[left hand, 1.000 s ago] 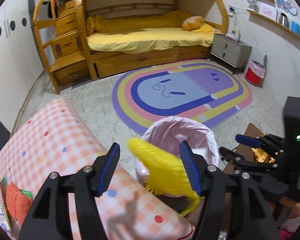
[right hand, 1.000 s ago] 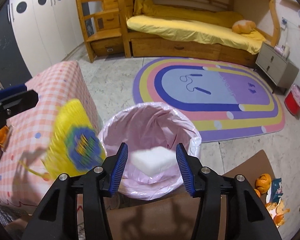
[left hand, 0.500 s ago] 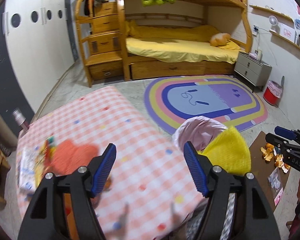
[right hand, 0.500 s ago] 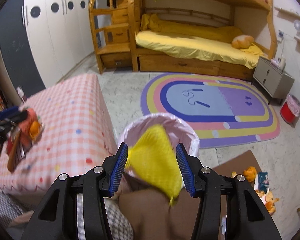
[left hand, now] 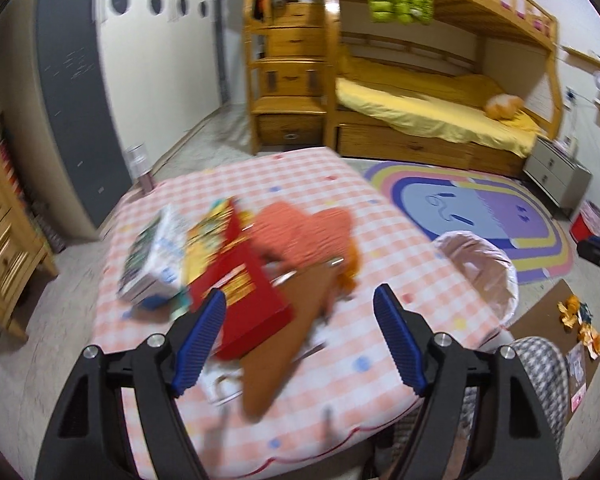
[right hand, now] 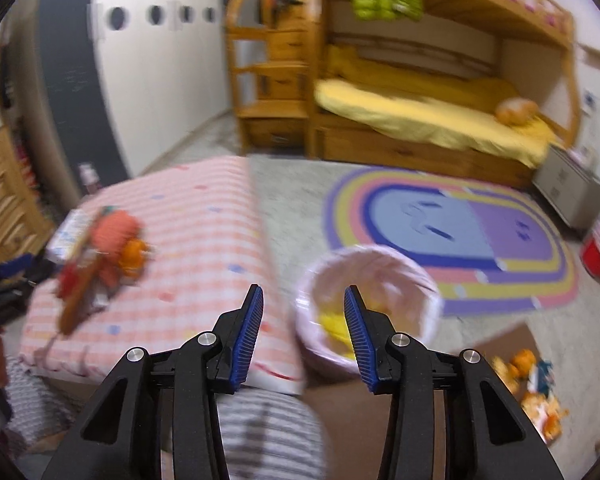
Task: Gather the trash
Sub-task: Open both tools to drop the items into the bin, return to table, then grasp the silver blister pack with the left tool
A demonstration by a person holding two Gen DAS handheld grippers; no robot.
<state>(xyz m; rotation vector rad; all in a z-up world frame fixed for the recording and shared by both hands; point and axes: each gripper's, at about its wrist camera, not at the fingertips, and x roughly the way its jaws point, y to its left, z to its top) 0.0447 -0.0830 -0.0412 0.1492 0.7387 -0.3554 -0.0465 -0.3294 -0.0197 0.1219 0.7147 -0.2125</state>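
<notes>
A pink-lined trash bin (right hand: 366, 304) stands on the floor beside the pink checked table (left hand: 380, 216); yellow netting (right hand: 334, 324) lies inside it. The bin also shows in the left wrist view (left hand: 478, 264). My left gripper (left hand: 300, 336) is open and empty above the table, over a pile of trash: a red box (left hand: 244, 300), an orange net bag (left hand: 304, 232), a brown cardboard piece (left hand: 284, 340) and printed packets (left hand: 156, 252). My right gripper (right hand: 302, 336) is open and empty between the table edge and the bin.
Orange peels and wrappers (right hand: 536, 380) lie on brown cardboard (right hand: 496, 344) on the floor at right. A rainbow rug (right hand: 452, 236), a wooden bunk bed (left hand: 432, 92), a grey nightstand (left hand: 556, 176) and a red bin (right hand: 598, 252) stand beyond. A wooden dresser (left hand: 4, 232) is at left.
The yellow netting fell from my left gripper into the bin. Both grippers swung left toward the table; the white piece in my right gripper is gone.
</notes>
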